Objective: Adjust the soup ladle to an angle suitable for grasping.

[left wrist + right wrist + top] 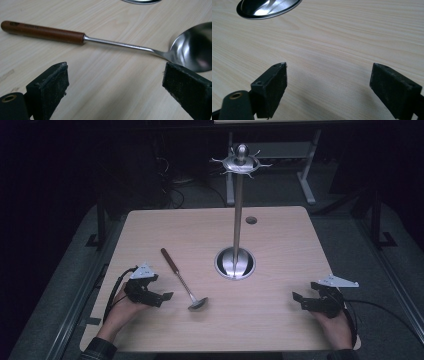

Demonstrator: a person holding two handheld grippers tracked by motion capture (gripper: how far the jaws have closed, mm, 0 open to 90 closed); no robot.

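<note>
Left gripper (159, 296) sat at table (280, 235) 8 o'clock, jaws apart, empty. Ladle (182, 278) lay flat just at its 3 o'clock, wooden handle (42, 32) toward 11, bowl (193, 47) toward 5. Likely step: grab ladle, hang on stand (238, 210) at center. Best to clamp the handle, not the thin shaft. Right gripper (303, 301) at 4 o'clock, jaws apart, empty.

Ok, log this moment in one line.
left gripper open, beside ladle | right gripper open, empty | ladle flat on table | stand upright
</note>
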